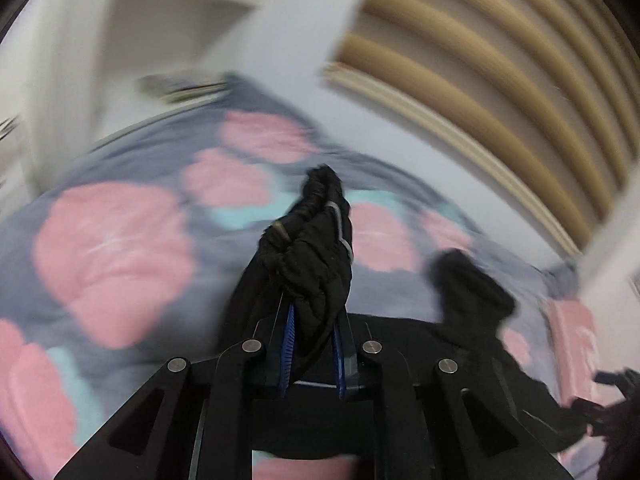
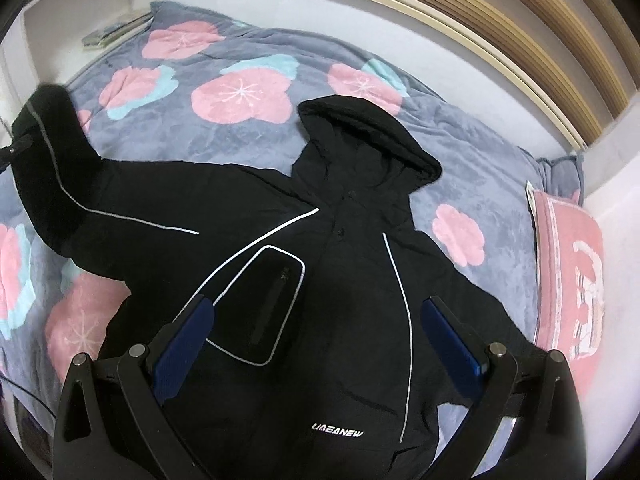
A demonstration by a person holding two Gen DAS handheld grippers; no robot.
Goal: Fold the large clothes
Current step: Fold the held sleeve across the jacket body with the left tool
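Observation:
A black hooded jacket [image 2: 352, 280] with thin white piping lies front up on the flowered blanket [image 2: 240, 136]. Its hood [image 2: 372, 132] points to the far side. My right gripper [image 2: 318, 304] hovers open over the chest, with one blue pad [image 2: 188, 344] by the outlined pocket and nothing between the jaws. The jacket's left sleeve [image 2: 52, 152] is lifted off the bed at the left. In the blurred left wrist view, my left gripper [image 1: 314, 316] is shut on that sleeve's bunched cuff [image 1: 316, 240], which sticks up past the blue pads.
A pink cushion [image 2: 568, 280] lies at the bed's right edge. A slatted wooden headboard [image 2: 520, 20] curves along the far right. A white shelf holding books [image 2: 116, 32] stands at the far left corner. The grey blanket lies bare around the jacket.

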